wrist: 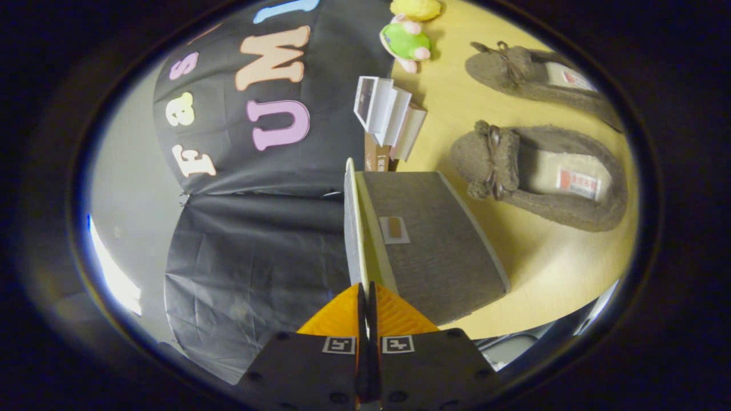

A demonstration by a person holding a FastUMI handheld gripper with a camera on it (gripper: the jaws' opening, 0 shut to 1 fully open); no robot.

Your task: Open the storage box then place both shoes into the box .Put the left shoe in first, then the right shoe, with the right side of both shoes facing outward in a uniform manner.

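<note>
Between the fingertips of the gripper point(365, 297), nearly closed, pinched the thin lid edge of the storage box point(434, 251); looked like the opening step. Beyond and right lay both shoes point(542, 177), untouched. Next: swing lid fully back, release.

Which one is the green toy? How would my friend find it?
Start at the grey storage box, whose lid edge the gripper fingers are closed on. Look beyond it, past the stack of white booklets, to the far end of the yellow table. The green toy is soft with pink feet, beside a yellow plush.
</note>
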